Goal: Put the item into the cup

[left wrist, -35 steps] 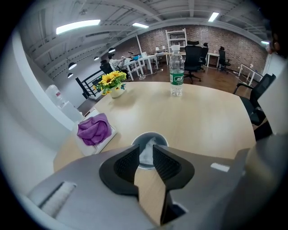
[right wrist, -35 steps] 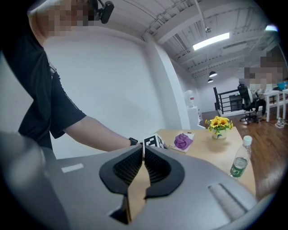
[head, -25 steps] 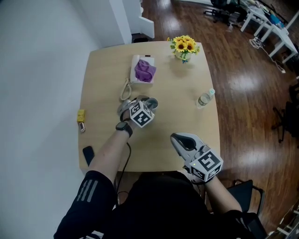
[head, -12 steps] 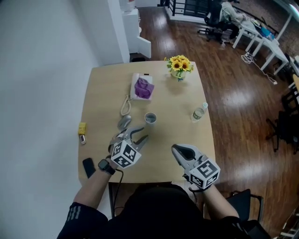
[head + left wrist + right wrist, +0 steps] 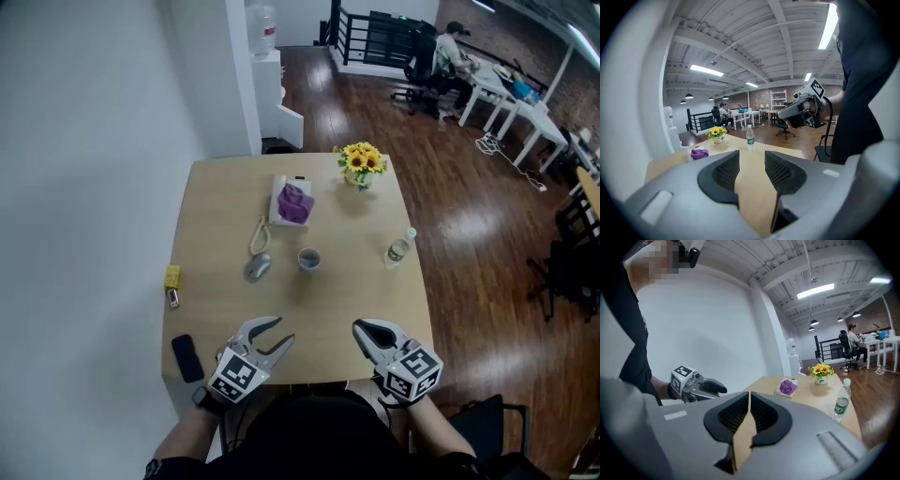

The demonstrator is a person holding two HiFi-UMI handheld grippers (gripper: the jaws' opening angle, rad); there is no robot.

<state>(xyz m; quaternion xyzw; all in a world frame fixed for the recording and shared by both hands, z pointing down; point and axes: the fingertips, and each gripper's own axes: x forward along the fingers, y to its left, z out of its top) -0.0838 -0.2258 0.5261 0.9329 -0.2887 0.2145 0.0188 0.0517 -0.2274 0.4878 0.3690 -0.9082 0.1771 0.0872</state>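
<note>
A small grey cup (image 5: 308,259) stands upright near the middle of the wooden table (image 5: 214,216); what is inside it is too small to tell. My left gripper (image 5: 278,331) hovers at the table's near edge, well short of the cup, its jaws opening with nothing between them (image 5: 752,159). My right gripper (image 5: 362,329) sits at the near edge to the right, shut and empty (image 5: 750,401). Each gripper appears in the other's view: the right gripper (image 5: 783,114) and the left gripper (image 5: 718,389). Neither gripper view shows the cup.
Left of the cup lies a grey mouse (image 5: 257,267) with its cable. Behind are a tissue box with a purple cloth (image 5: 294,202), sunflowers (image 5: 360,163) and a water bottle (image 5: 399,247). A yellow block (image 5: 172,276) and black phone (image 5: 187,357) lie at the left edge.
My left gripper has drawn back from over the cup to the table's near edge, and its jaws stand wider apart. The right gripper has hardly moved. The head view has shifted.
</note>
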